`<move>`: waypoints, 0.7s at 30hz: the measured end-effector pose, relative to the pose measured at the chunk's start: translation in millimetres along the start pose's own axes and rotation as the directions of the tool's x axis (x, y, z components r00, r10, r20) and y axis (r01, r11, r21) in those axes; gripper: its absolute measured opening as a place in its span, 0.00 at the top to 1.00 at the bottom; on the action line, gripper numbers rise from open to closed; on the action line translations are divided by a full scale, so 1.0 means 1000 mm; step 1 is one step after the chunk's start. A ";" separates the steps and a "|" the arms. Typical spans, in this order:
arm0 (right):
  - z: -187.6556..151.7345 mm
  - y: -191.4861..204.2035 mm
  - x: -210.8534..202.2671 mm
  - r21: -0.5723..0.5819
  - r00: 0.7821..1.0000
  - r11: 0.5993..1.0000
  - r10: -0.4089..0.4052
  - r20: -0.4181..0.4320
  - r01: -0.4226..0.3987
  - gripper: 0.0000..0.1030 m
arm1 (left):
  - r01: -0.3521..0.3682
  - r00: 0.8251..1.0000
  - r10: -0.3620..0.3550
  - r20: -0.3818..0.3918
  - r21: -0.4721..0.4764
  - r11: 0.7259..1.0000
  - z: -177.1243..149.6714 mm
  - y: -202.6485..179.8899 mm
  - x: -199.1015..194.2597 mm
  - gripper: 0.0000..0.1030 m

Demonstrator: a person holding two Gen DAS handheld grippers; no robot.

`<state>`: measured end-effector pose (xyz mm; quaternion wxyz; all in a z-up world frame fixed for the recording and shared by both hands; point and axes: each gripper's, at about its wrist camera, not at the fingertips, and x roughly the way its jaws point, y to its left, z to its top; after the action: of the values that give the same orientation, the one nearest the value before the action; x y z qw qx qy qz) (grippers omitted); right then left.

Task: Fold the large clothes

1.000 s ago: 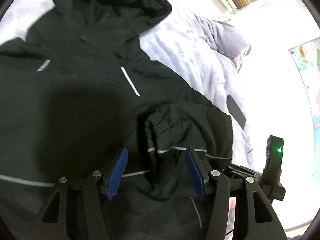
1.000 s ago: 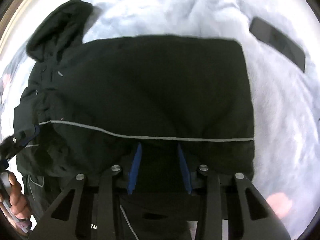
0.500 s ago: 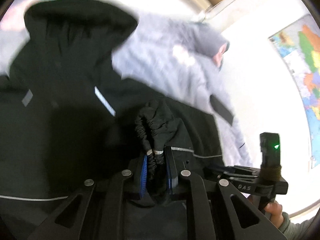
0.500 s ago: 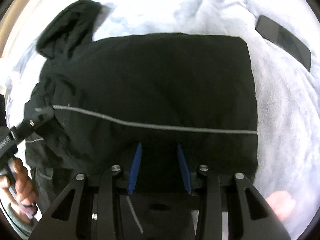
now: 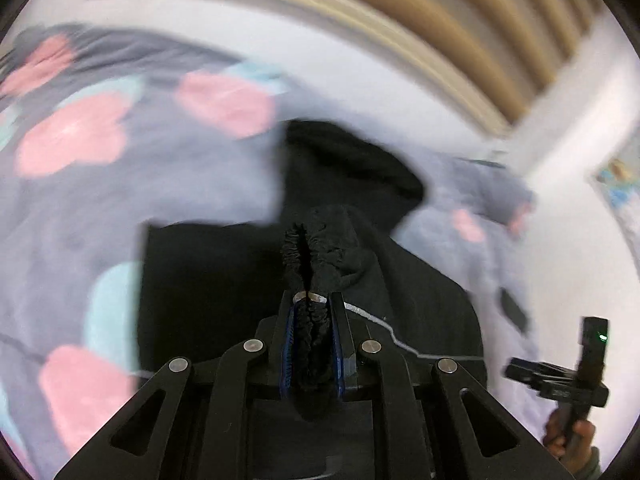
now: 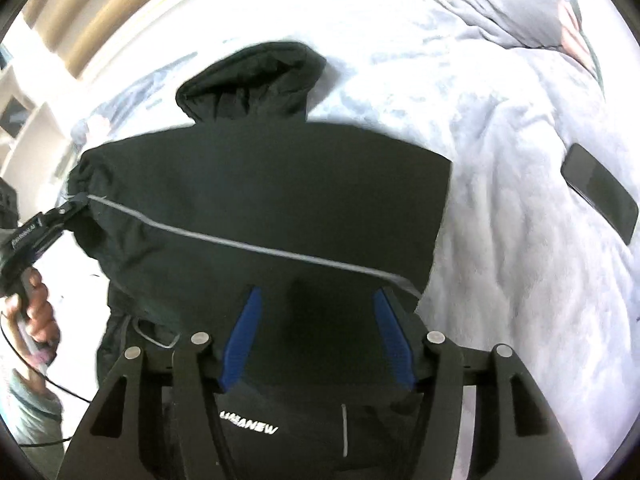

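Observation:
A black hooded jacket [image 6: 280, 184] lies on a pale fleece blanket [image 6: 500, 240], hood [image 6: 252, 80] at the far end, a grey reflective stripe across it. My left gripper [image 5: 312, 308] is shut on the jacket's gathered sleeve cuff [image 5: 316, 248] and holds it lifted; it also shows at the left edge of the right wrist view [image 6: 74, 204], pulling the fabric out. My right gripper [image 6: 318, 304] is open, its blue pads [image 6: 244, 336] spread just above the jacket's near part. The right gripper shows in the left wrist view [image 5: 520, 372], low on the right.
A black phone [image 6: 600, 192] lies on the blanket right of the jacket. A grey blanket with pink and teal blotches [image 5: 80, 140] lies to the left in the blurred left wrist view. A white wall and wooden slats [image 5: 440, 32] stand behind the bed.
My left gripper closed on the sleeve cuff and lifted it up and leftward, stretching the jacket. My right gripper opened its jaws wide and the view tilted toward the hood.

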<state>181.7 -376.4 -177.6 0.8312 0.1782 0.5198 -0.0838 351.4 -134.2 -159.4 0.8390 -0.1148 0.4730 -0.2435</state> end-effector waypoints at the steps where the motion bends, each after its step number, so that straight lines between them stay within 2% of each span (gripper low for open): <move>1: 0.002 0.002 0.011 -0.007 1.000 1.000 -0.013 -0.016 0.013 0.39 | -0.039 0.999 0.038 -0.035 -0.019 0.999 -0.005 0.015 0.010 0.85; 2: 0.003 0.004 0.022 -0.011 0.999 1.000 -0.024 -0.029 0.024 0.39 | -0.054 0.996 0.051 -0.077 -0.034 0.998 -0.011 0.028 0.019 0.84; 5: 0.007 0.009 0.064 -0.021 0.996 0.998 -0.064 -0.068 0.063 0.39 | -0.152 0.968 0.143 -0.205 -0.028 0.988 -0.031 0.056 0.063 0.83; 6: 0.007 0.011 0.078 -0.025 0.991 0.995 -0.095 -0.090 0.093 0.39 | -0.186 0.957 0.177 -0.229 -0.020 0.982 -0.038 0.061 0.075 0.78; 8: 0.006 0.013 0.112 -0.050 0.975 0.985 -0.171 -0.139 0.165 0.39 | -0.191 0.957 0.178 -0.230 -0.039 0.981 -0.044 0.069 0.083 0.77; 12: 0.006 0.016 0.128 -0.108 0.962 0.969 -0.237 -0.135 0.224 0.37 | -0.194 0.959 0.179 -0.219 -0.050 0.980 -0.042 0.066 0.075 0.74; 15: 0.008 0.012 0.126 -0.101 0.965 0.974 -0.218 -0.145 0.204 0.37 | -0.227 0.960 0.217 -0.179 -0.039 0.973 -0.039 0.060 0.050 0.65; 17: 0.012 0.009 0.120 -0.087 0.969 0.981 -0.187 -0.162 0.174 0.35 | -0.276 0.956 0.272 -0.106 -0.023 0.961 -0.032 0.056 0.025 0.61; 18: 0.014 0.010 0.112 -0.084 0.974 0.986 -0.158 -0.164 0.146 0.35 | -0.300 0.953 0.299 -0.055 -0.011 0.954 -0.030 0.049 0.010 0.54; 19: 0.015 0.014 0.101 -0.093 0.983 0.991 -0.106 -0.151 0.093 0.35 | -0.303 0.953 0.303 -0.001 -0.008 0.953 -0.028 0.044 -0.005 0.45; 20: 0.017 0.021 0.088 -0.110 0.991 0.993 -0.054 -0.122 0.040 0.35 | -0.288 0.957 0.288 0.037 -0.011 0.958 -0.023 0.039 -0.014 0.41; 21: 0.019 0.028 0.077 -0.132 0.996 0.991 -0.026 -0.089 0.014 0.35 | -0.238 0.969 0.238 0.066 -0.009 0.971 -0.021 0.032 -0.021 0.37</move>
<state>241.1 -354.8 -232.7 0.8159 0.1214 0.5631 -0.0498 333.6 -95.5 -168.6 0.8774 -0.0659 0.4551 -0.1369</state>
